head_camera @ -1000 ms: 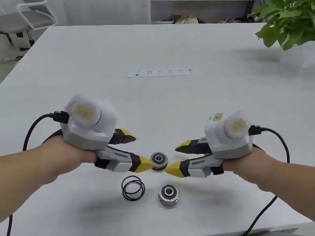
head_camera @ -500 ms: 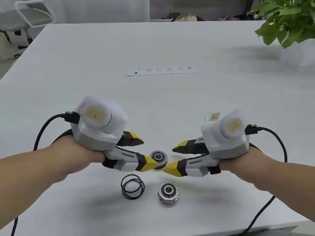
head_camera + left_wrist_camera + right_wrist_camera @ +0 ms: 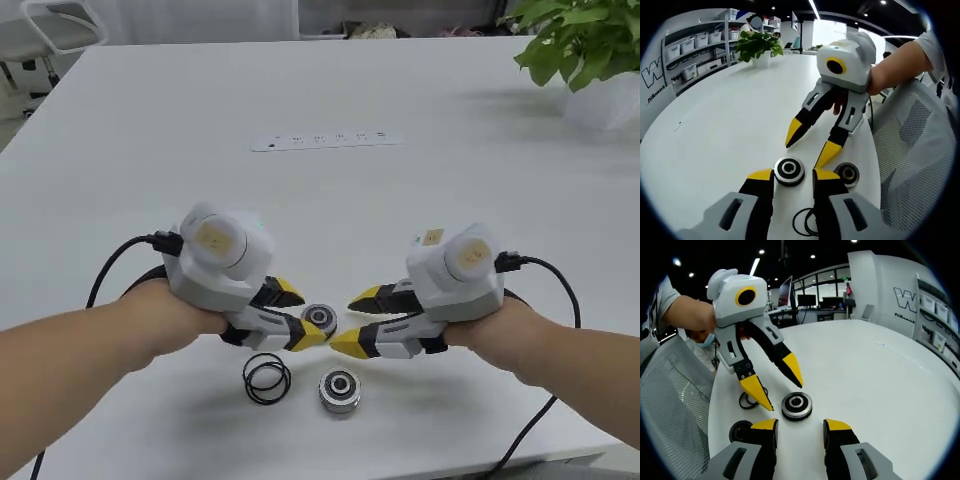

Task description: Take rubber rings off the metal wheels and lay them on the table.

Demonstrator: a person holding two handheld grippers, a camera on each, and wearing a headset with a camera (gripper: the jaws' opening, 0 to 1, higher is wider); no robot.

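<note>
Left gripper view first: I'm reading a big dark letter W on the white wall, with the rest of the word cut off at the edge. A thin line of small print runs under it, too blurred to make out. In the right gripper view there's a large W on a wall panel. Head view shows a small sticker on the right gripper, too tiny to read.
</note>
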